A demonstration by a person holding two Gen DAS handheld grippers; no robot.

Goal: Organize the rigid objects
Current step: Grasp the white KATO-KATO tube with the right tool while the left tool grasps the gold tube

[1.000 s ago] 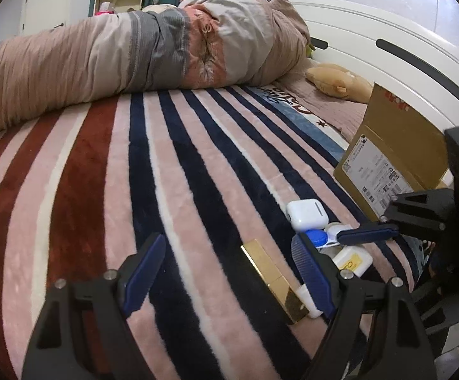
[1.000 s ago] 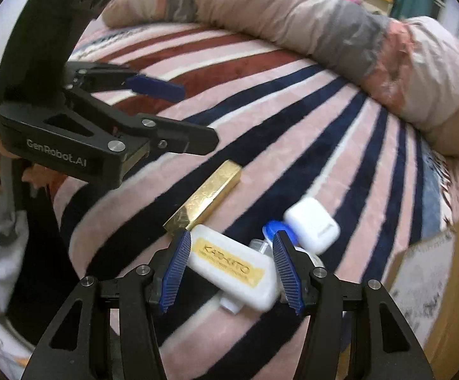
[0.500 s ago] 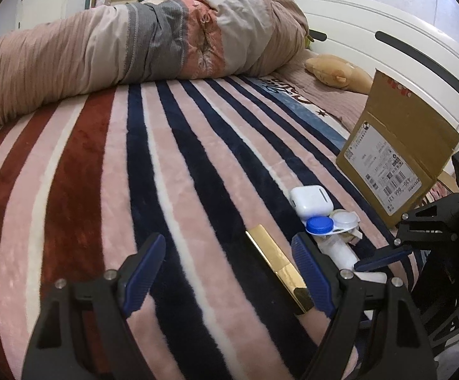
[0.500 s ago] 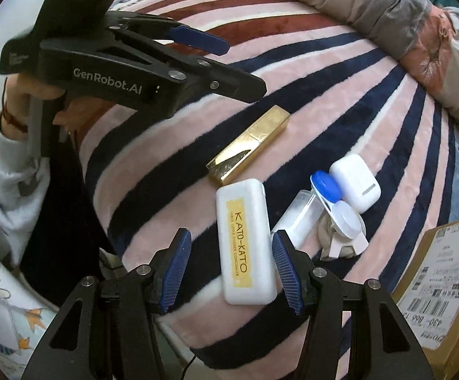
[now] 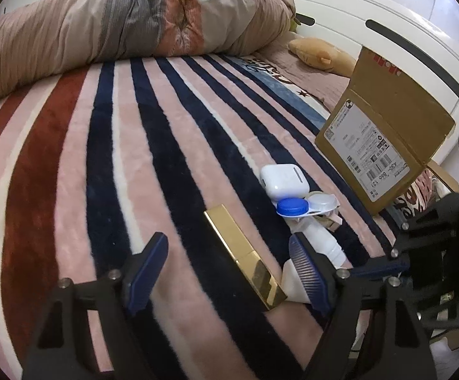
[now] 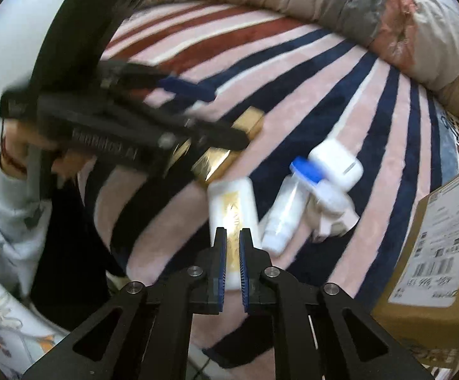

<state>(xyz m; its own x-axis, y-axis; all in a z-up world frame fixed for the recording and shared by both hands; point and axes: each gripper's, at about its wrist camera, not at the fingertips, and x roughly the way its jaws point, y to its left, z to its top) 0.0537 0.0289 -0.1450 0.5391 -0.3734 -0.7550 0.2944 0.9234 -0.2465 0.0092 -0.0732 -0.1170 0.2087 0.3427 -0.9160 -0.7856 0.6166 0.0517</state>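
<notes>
1. The right claw [image 6: 232, 253] has its pads almost together on the near end of the white case [image 6: 232, 202]. It looks clamped, though blur leaves some doubt. The case seems light, stiff and smooth, so a grip across the narrow sides suits it.
2. The left claw [image 5: 229, 272] is spread wide over the gold bar [image 5: 245, 253], touching nothing. The bar is glossy and probably slippery.
3. Just right lies a small white bottle [image 6: 283, 218].
4. Farther on the striped bed blanket [image 5: 134, 158] sit a contact lens case [image 5: 293, 205] and an earbud case [image 5: 283, 179].
5. Far right stands the cardboard box [image 5: 384, 145].
</notes>
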